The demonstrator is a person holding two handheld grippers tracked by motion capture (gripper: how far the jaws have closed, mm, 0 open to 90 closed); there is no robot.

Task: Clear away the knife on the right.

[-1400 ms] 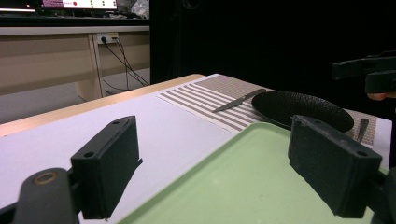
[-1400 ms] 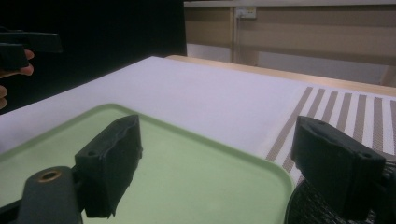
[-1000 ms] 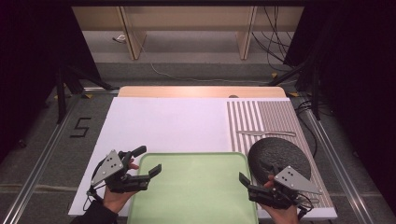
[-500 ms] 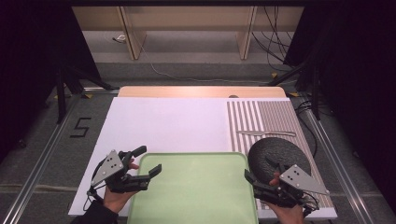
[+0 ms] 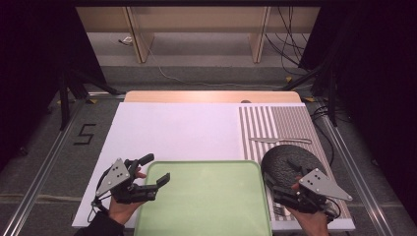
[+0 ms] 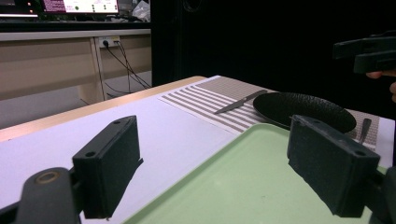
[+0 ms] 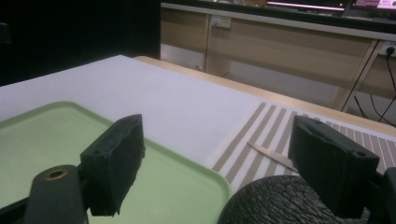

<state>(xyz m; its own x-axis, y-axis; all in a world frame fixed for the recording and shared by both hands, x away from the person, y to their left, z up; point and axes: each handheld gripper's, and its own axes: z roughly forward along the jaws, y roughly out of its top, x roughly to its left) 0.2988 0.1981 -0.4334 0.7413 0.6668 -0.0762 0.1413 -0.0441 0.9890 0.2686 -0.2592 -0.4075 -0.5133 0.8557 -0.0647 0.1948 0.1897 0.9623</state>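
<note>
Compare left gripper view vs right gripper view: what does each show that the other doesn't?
Left gripper view alone: a utensil handle on the placemat past the plate, a lit monitor at top left, and the other hand-held gripper at the upper right edge.
Right gripper view alone: the far right corner of the tray beside the plate's near rim.
Both: open black jaws, green tray, black textured plate, knife lying on the striped placemat, white tabletop.

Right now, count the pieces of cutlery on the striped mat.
2: a knife beyond the black plate, and another utensil's handle beside the plate's near side. More may be hidden.
</note>
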